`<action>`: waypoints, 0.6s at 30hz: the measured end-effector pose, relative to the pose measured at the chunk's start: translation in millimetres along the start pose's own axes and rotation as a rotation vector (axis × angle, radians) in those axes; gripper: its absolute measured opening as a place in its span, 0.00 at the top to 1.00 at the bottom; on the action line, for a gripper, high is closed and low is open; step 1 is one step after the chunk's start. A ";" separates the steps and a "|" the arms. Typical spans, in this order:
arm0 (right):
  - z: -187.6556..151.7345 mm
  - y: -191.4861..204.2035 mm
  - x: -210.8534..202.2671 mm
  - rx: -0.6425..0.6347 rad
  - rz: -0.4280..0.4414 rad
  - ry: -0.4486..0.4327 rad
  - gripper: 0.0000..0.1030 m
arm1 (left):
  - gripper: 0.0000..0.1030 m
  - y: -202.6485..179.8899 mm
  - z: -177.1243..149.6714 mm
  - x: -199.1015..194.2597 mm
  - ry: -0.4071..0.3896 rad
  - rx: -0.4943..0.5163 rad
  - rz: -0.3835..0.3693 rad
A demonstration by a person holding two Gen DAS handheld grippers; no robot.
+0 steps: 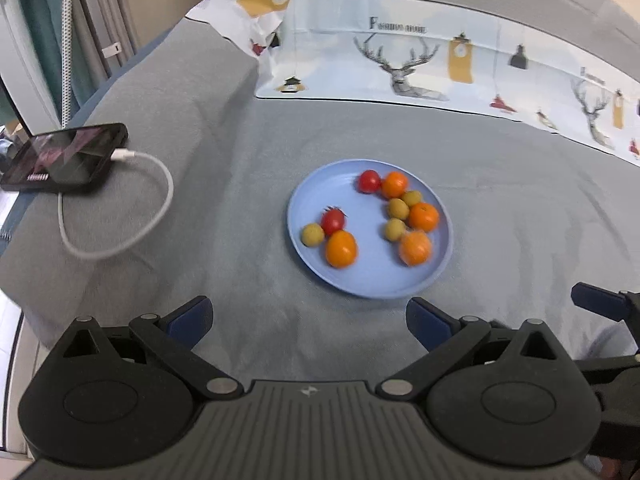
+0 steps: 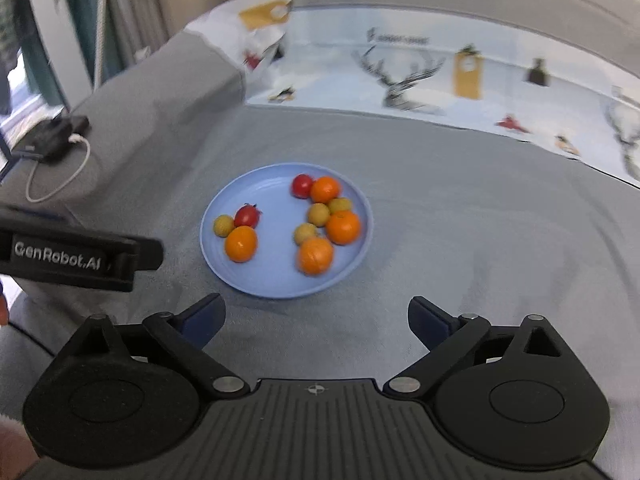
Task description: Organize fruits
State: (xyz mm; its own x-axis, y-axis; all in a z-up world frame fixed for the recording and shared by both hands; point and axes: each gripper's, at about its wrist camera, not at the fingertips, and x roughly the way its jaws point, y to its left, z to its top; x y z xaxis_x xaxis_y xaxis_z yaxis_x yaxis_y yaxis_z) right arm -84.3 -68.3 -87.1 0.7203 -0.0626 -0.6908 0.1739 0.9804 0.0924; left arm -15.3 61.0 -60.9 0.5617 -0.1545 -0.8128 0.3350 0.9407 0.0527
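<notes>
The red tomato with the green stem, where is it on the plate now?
In both wrist views the stemmed tomato sits left on the blue plate, touching a yellow-green fruit and an orange.

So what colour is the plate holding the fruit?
Light blue plate, clearest in the left wrist view.

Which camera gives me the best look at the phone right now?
Left wrist view: the phone sits large and sharp, its white cable plugged in. The right wrist view shows it only as a small, blurred dark shape at the left edge.

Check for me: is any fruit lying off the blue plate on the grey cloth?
No, every fruit sits on the blue plate; the grey cloth around it is bare.
</notes>
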 end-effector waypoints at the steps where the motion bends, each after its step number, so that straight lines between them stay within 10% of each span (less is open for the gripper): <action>1: -6.2 -0.8 -8.9 0.017 -0.008 -0.021 0.04 | 0.00 -2.5 -5.1 -3.2 0.000 0.001 0.001; 18: -29.7 0.4 -60.5 0.010 -0.059 -0.138 0.01 | 0.00 -6.9 -26.8 -38.7 -0.027 -0.001 0.064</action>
State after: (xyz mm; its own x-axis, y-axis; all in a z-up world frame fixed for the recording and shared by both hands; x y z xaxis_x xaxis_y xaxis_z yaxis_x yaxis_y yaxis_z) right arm -147.7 -58.6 -66.6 0.7937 -0.1460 -0.5905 0.2251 0.9723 0.0621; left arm -59.7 68.5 -45.4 0.6026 -0.1018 -0.7915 0.2964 0.9494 0.1036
